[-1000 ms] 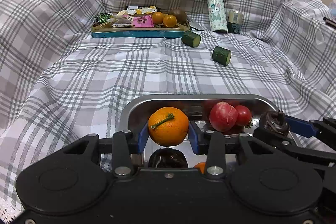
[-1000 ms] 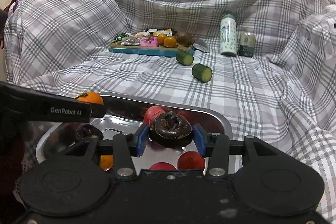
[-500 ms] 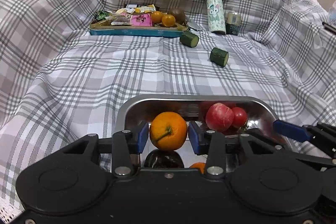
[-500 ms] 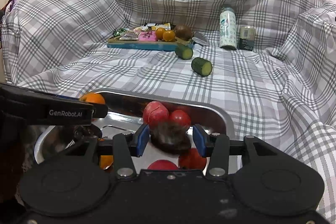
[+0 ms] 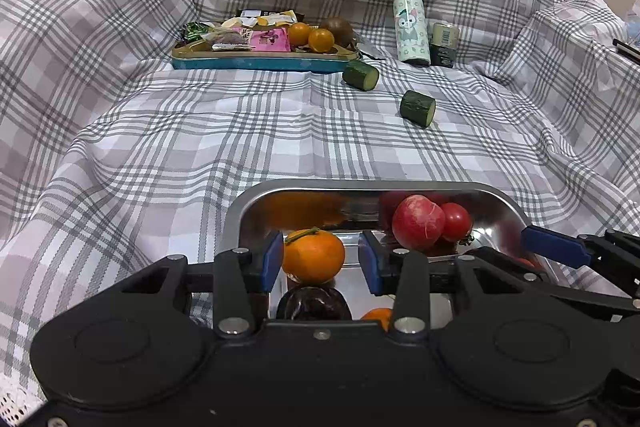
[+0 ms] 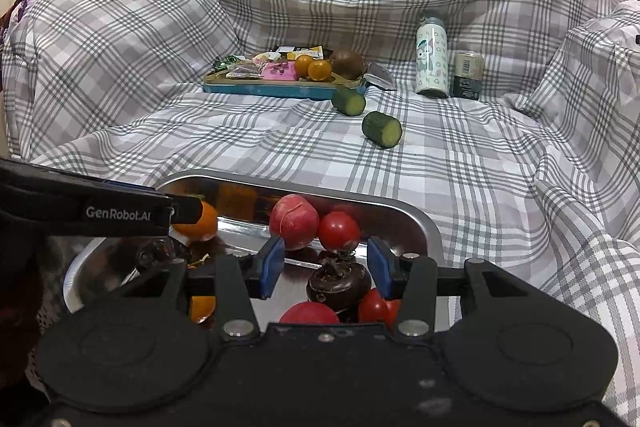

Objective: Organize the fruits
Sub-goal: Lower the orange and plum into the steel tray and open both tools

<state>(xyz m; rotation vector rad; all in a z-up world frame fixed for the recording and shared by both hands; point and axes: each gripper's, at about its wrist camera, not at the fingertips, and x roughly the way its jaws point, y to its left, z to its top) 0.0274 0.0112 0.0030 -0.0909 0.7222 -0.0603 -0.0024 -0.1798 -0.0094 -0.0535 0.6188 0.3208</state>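
Note:
A steel tray (image 5: 360, 185) (image 6: 400, 205) lies close in front on the checked cloth. It holds a red round fruit (image 5: 418, 223) (image 6: 294, 221), tomatoes (image 5: 456, 221) (image 6: 339, 231), and other fruit. My left gripper (image 5: 320, 261) is open over the tray's left part. An orange (image 5: 314, 255) sits low between its blue pads, with a gap on the right side. My right gripper (image 6: 325, 265) is open over the right part. A dark round fruit (image 6: 340, 281) rests in the tray below it, clear of the left pad.
At the back stands a blue tray (image 5: 260, 61) with snack packets, small oranges and a brown fruit. Two cucumber pieces (image 5: 361, 75) (image 5: 417, 108) lie on the cloth. A printed bottle (image 5: 410, 27) and a can (image 5: 444, 41) stand at the back right.
A second ago each gripper was shut on its fruit. The orange and the dark fruit have since dropped out of the pads into the tray.

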